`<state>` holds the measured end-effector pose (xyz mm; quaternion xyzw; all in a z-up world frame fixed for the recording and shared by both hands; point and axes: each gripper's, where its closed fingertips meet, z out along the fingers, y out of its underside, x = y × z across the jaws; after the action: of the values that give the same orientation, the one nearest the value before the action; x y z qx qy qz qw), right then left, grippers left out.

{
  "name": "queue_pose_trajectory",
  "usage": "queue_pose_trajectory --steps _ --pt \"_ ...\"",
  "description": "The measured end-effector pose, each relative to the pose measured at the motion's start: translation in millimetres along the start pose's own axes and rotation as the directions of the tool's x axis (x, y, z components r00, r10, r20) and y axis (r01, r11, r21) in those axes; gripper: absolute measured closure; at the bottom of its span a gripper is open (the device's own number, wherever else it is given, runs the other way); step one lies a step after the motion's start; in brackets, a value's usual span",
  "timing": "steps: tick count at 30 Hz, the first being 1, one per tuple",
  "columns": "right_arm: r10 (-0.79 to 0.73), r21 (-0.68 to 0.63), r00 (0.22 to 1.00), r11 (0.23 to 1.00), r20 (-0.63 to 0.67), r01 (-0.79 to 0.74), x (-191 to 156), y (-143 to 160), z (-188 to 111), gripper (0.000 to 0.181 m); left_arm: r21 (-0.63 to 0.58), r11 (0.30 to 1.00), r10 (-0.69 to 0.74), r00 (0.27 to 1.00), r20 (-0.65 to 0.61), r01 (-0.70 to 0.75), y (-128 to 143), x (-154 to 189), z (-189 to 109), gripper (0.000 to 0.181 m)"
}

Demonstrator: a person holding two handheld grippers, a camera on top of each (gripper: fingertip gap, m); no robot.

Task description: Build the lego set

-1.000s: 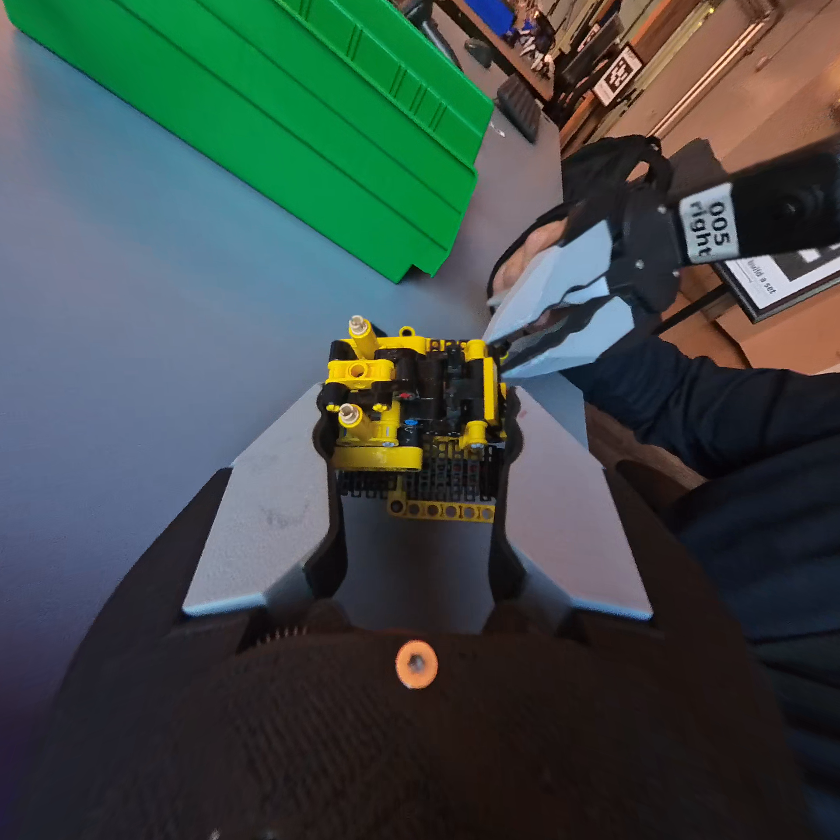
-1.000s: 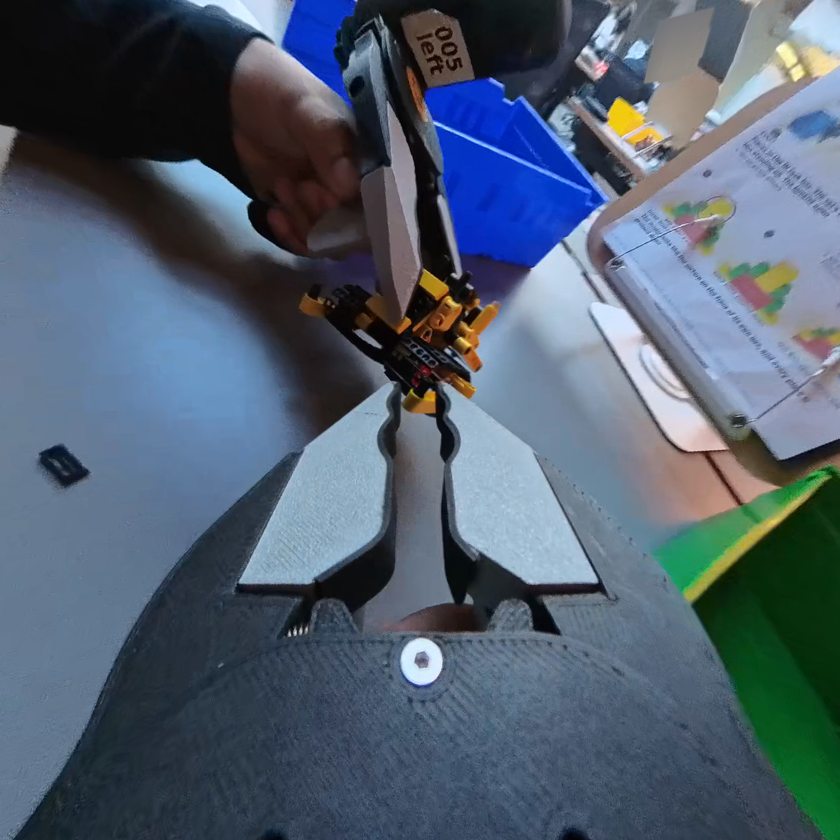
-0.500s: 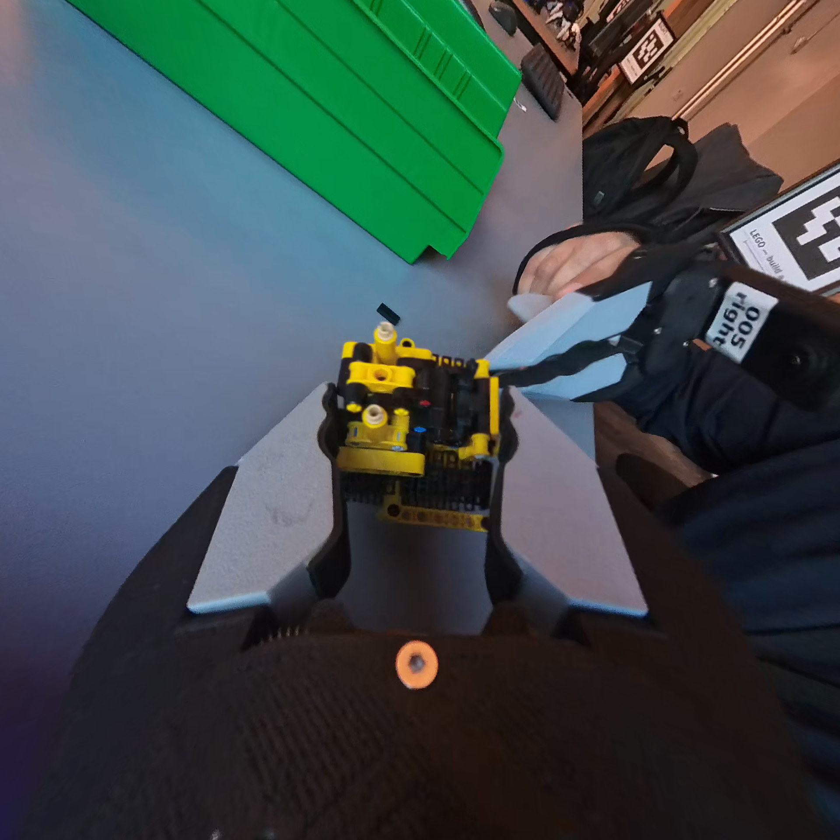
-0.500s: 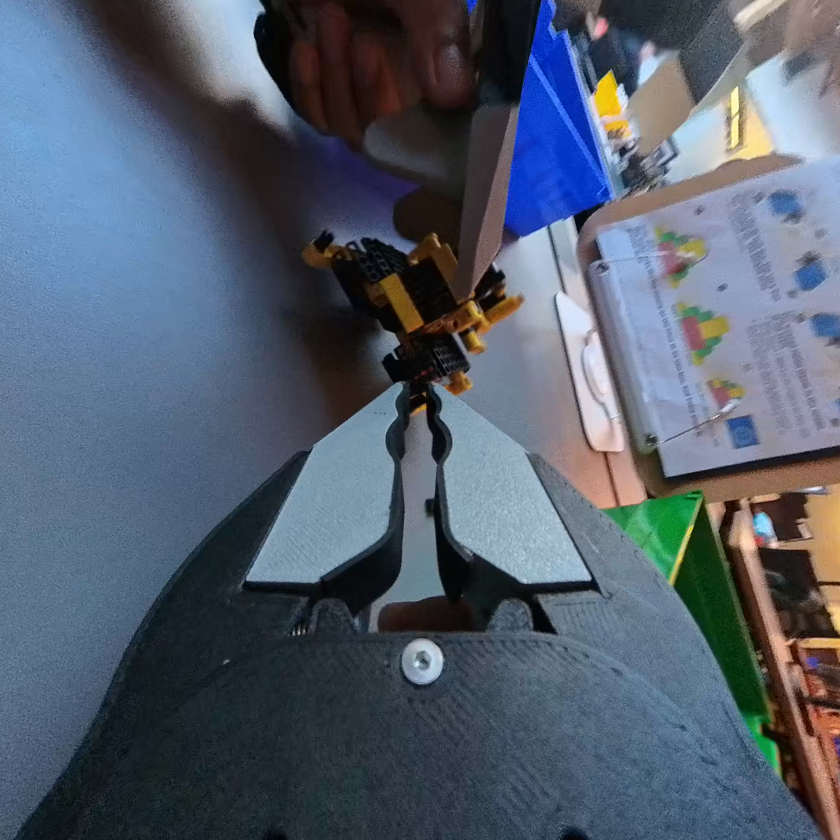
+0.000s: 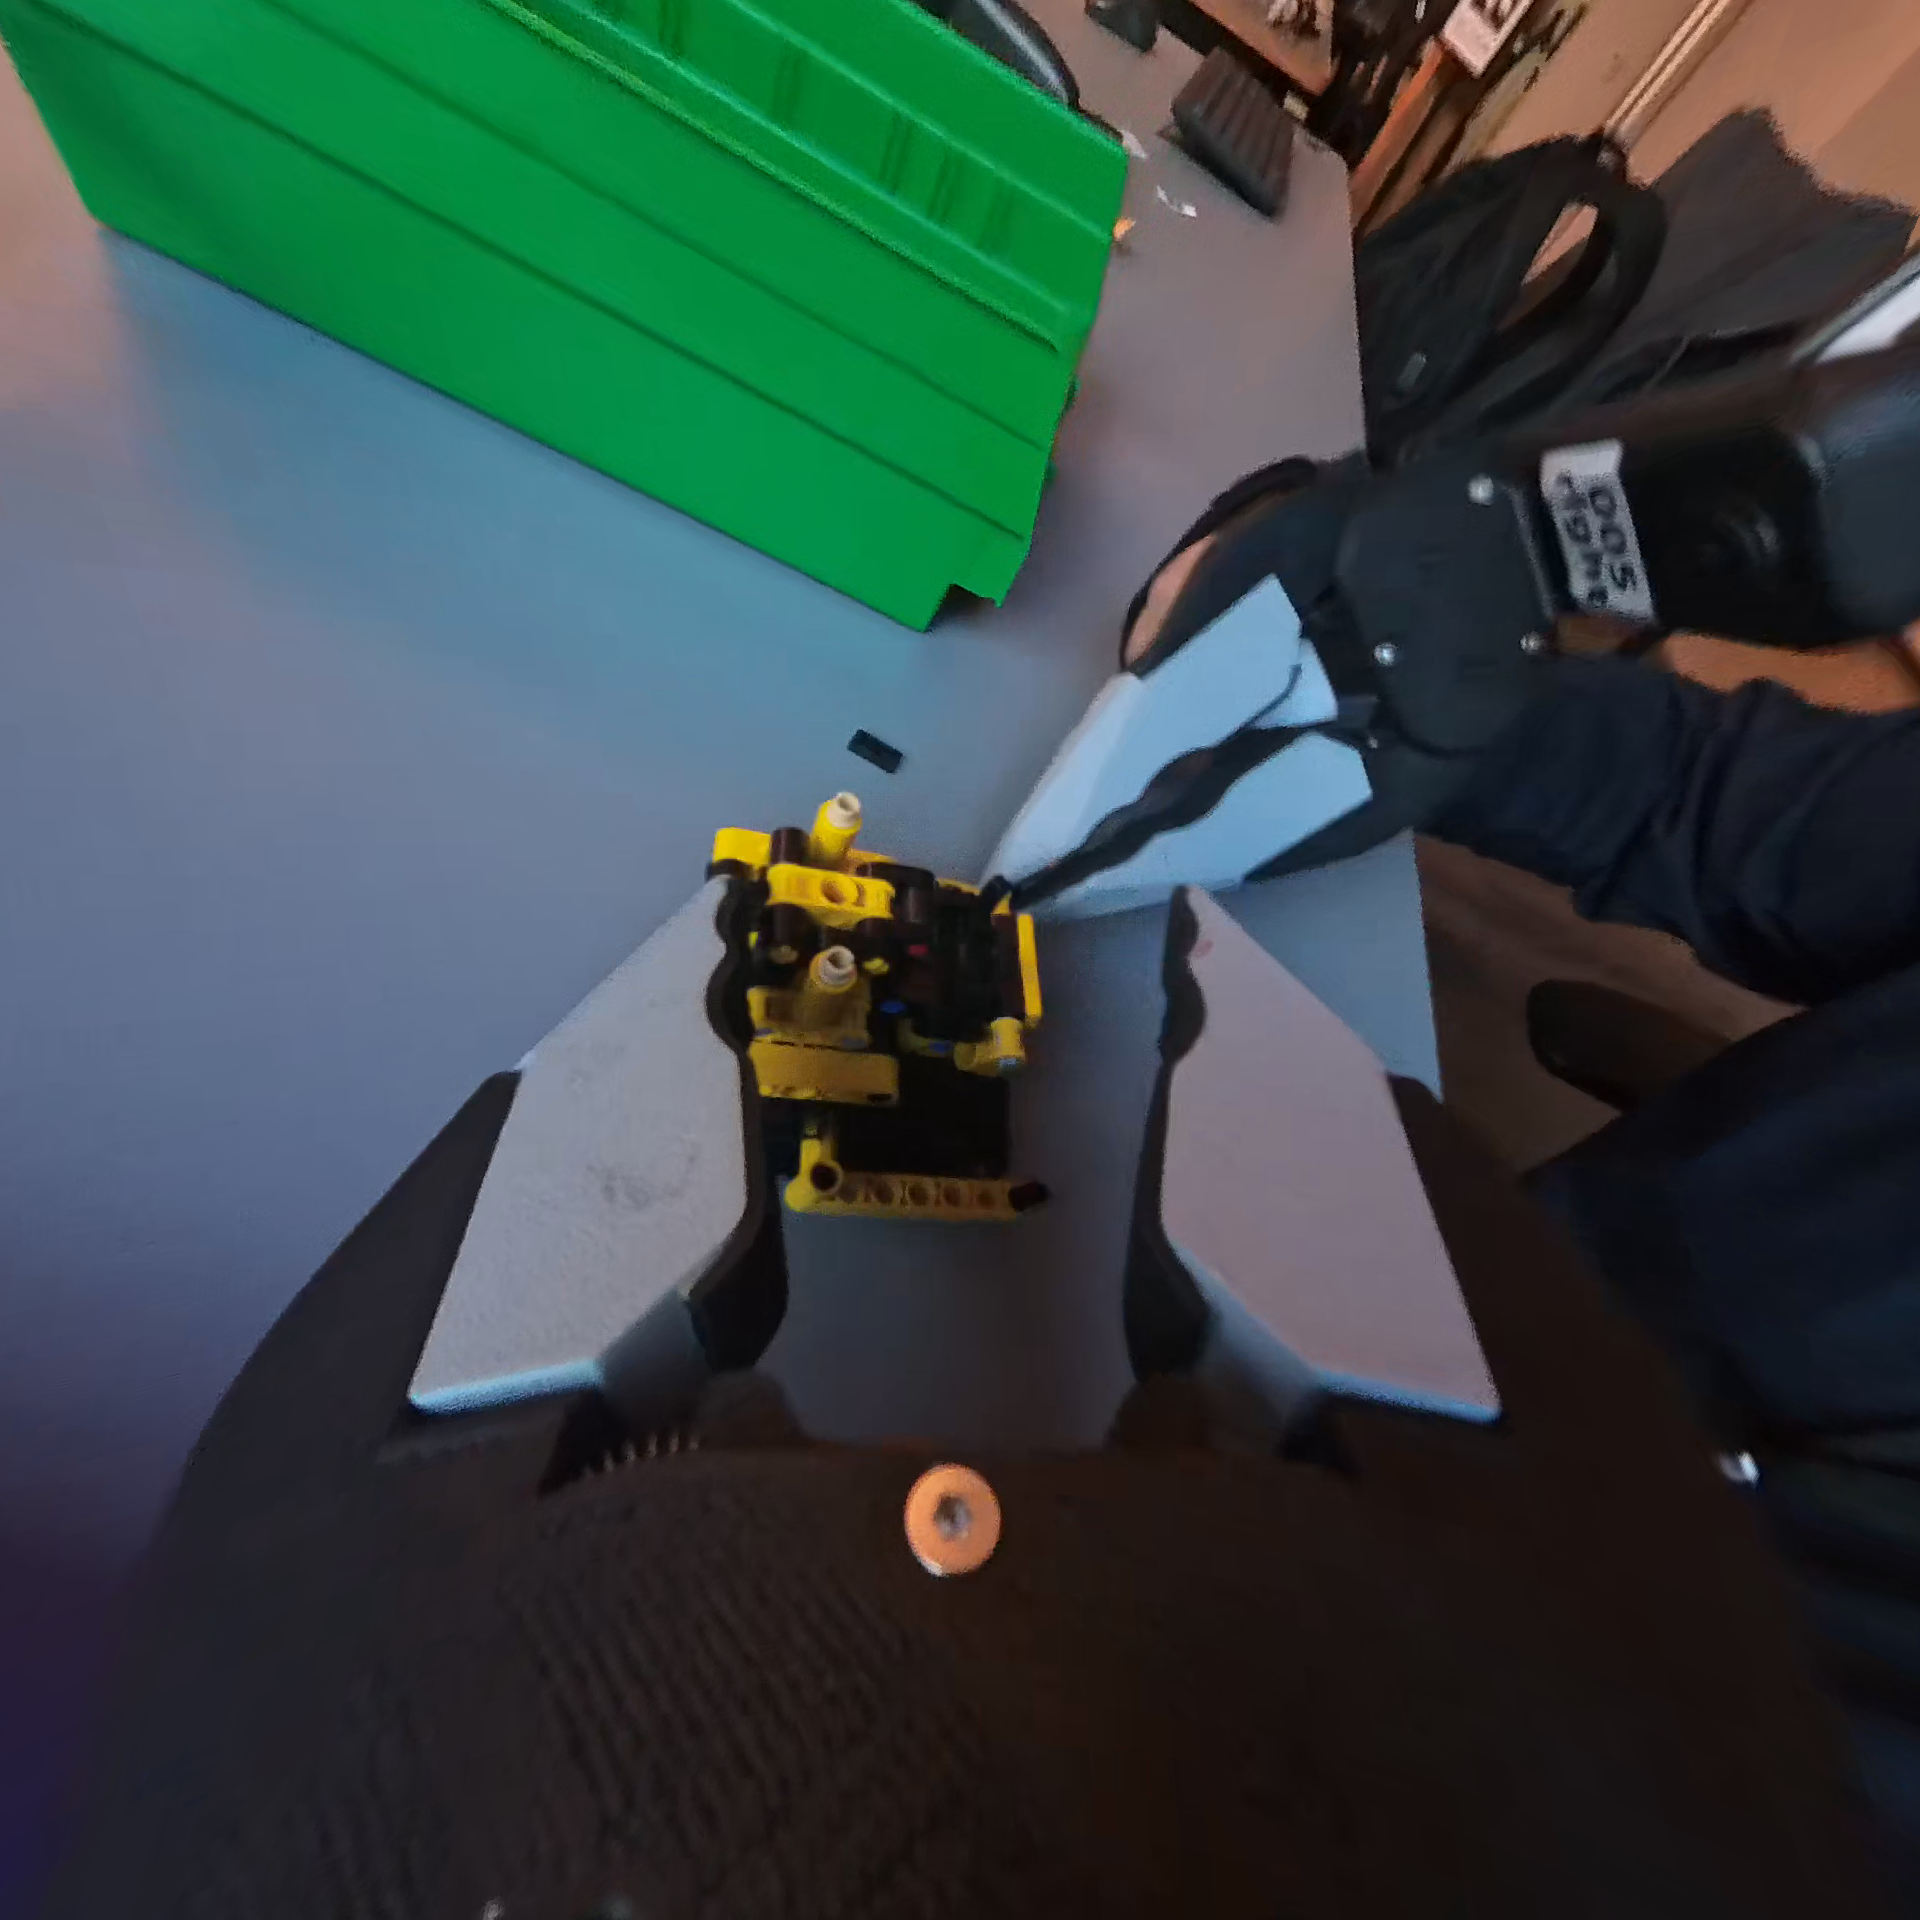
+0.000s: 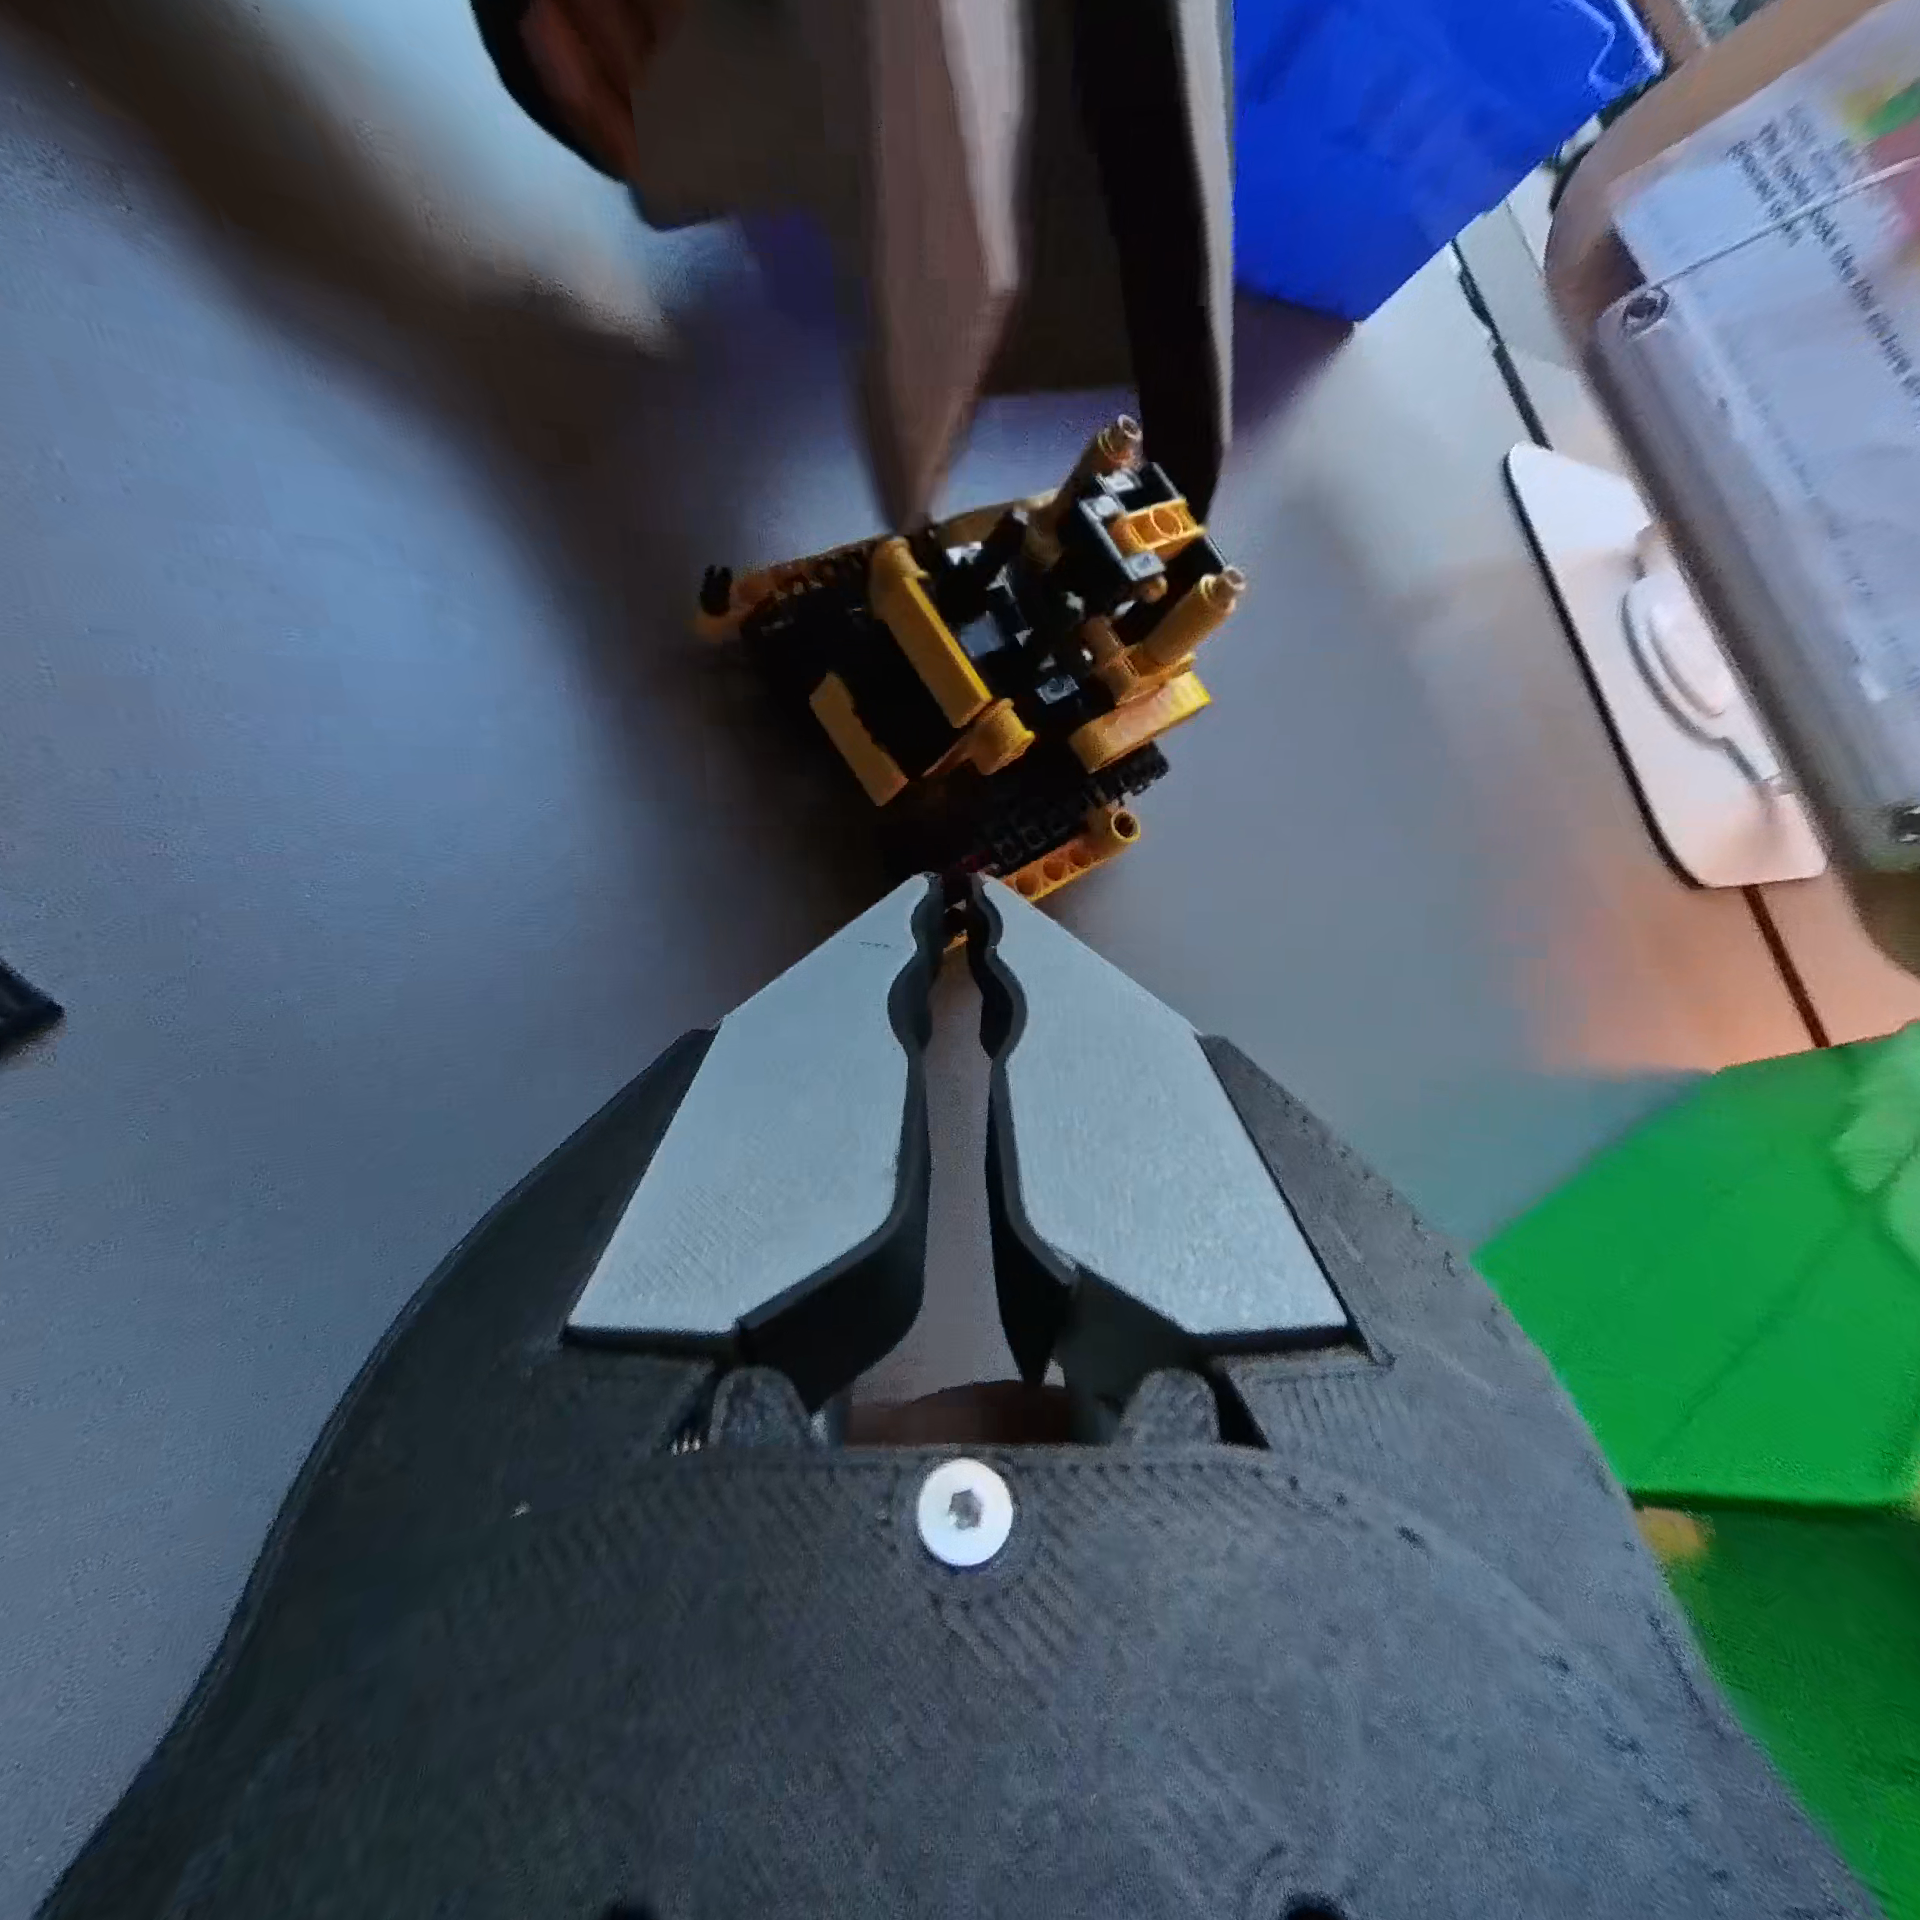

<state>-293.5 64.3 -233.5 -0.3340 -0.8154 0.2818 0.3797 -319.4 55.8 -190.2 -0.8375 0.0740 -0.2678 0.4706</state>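
The lego model is light, rigid, with fragile pegs. Your left tool stands open around it; your right tool pinches its near black edge. Grip the solid frame.

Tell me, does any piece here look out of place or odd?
One small black piece lies alone on the grey table, apart from the yellow and black model and outside the green bin. Nothing looks spilled or broken.

We see our right gripper nearly closed, its tips touching the yellow-black lego model on the grey table.
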Motion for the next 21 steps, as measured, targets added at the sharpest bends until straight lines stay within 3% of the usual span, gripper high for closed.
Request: queue_pose_trajectory --steps 4,9,17,21 --pt "0.082 0.049 0.993 0.995 0.084 -0.086 -5.0 -5.4 -3.9 0.181 -0.19 0.966 0.208 0.964 0.163 -0.176 26.8 -18.0 5.8 0.086" --pt "0.162 0.08 0.975 0.981 0.154 -0.175 -7.0 -11.6 -6.0 0.176 -0.324 0.908 0.342 0.918 0.201 -0.267 48.4 -26.7 20.2 0.093" --pt "0.234 0.05 0.964 0.969 0.13 -0.242 3.7 -3.7 -5.1 0.153 -0.287 0.92 0.312 0.943 0.119 -0.268 46.8 -23.0 13.2 0.098" --pt "0.238 0.027 0.96 0.969 0.149 -0.245 1.0 0.7 -5.4 0.135 -0.252 0.899 0.387 0.92 0.069 -0.359 43.3 -12.1 12.7 0.098"
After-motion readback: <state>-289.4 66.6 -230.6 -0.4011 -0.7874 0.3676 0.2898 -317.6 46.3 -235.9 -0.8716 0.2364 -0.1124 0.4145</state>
